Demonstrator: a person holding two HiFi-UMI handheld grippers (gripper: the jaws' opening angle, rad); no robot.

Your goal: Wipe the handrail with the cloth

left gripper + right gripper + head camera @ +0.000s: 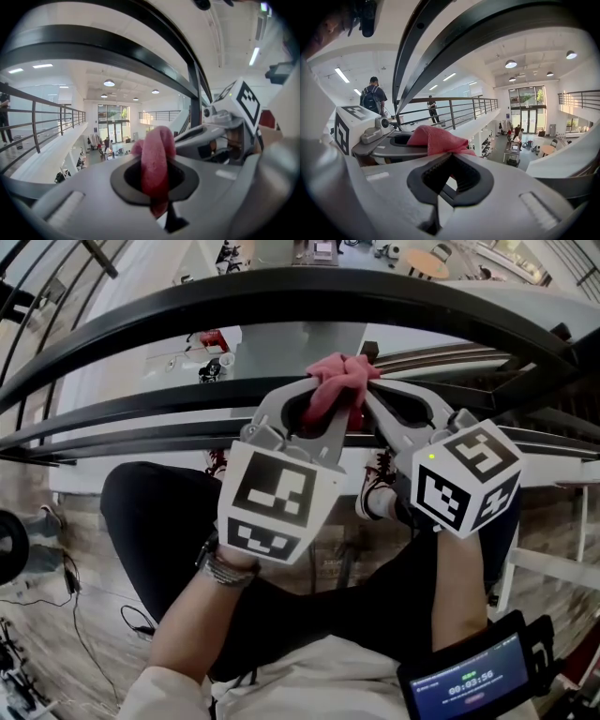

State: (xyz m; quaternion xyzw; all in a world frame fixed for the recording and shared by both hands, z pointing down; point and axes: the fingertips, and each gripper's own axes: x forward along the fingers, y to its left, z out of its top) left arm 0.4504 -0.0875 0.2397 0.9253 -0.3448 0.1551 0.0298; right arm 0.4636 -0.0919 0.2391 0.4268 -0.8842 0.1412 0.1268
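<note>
An upper gallery of a large, multi-storey office or public building is shown. A black handrail [281, 292] guards the edge, and an open ground floor [530, 158] is seen far below, with a round table [547, 150] and people [518, 132]. Railed balconies [459, 108], tall glass doors [528, 117] and round ceiling lamps [510, 63] are visible beyond.

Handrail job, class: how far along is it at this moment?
Done: the crumpled pink cloth is picked up. In hand: the left gripper and right gripper both clamp it. Left: no contact with the curved black metal handrail shows; pressing the cloth on it and wiping along remain.
</note>
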